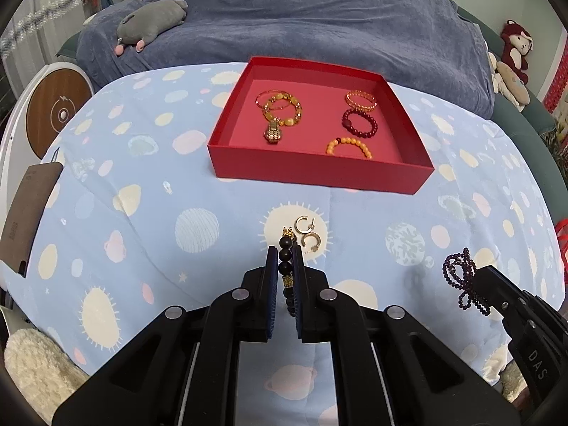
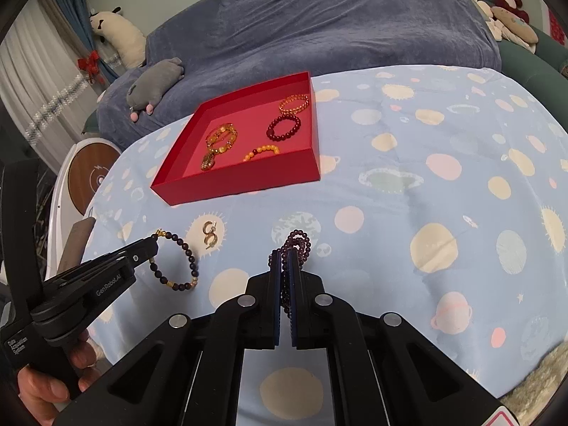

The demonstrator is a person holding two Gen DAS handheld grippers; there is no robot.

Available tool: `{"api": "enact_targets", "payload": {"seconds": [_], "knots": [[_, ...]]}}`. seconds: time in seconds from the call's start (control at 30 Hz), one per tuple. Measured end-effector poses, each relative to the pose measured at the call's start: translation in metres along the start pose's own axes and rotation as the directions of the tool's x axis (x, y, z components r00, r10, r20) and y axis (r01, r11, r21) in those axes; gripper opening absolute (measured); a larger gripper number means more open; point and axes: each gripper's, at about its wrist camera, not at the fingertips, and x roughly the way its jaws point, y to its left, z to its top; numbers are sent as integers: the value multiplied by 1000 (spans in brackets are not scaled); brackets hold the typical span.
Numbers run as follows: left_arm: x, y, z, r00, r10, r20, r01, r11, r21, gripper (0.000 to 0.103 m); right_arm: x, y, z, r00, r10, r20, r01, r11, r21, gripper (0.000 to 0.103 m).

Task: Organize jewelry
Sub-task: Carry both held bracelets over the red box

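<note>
Two grippers, left point(image 1: 285, 254) pinching dark bead bracelet point(image 2: 177, 262), right point(image 2: 285, 257) pinching purple strand point(image 2: 296, 245)

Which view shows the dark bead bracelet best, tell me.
The right wrist view: the dark bead bracelet shows side-on as a nearly full loop hanging from the left gripper. In the left wrist view it sits edge-on between that gripper's fingers, so only a short column of beads shows.

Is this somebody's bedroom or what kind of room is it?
Probably a bedroom or a cosy living room at home. A gray plush toy lies on a blue blanket, more stuffed animals sit at the side, and a planet-print cloth covers the table holding the red jewelry box.
</note>
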Motion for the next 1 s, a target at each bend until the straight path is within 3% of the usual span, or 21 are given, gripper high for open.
{"api": "enact_targets", "payload": {"seconds": [0.6,1.0], "knots": [[-10,19,74,994,24,105,-23,1000,-10,8,12,20,69,997,37,62,-34,998,-47,4],[21,15,126,992,44,117,-46,999,13,8,49,39,127,996,51,75,-44,995,-88,4]]}}
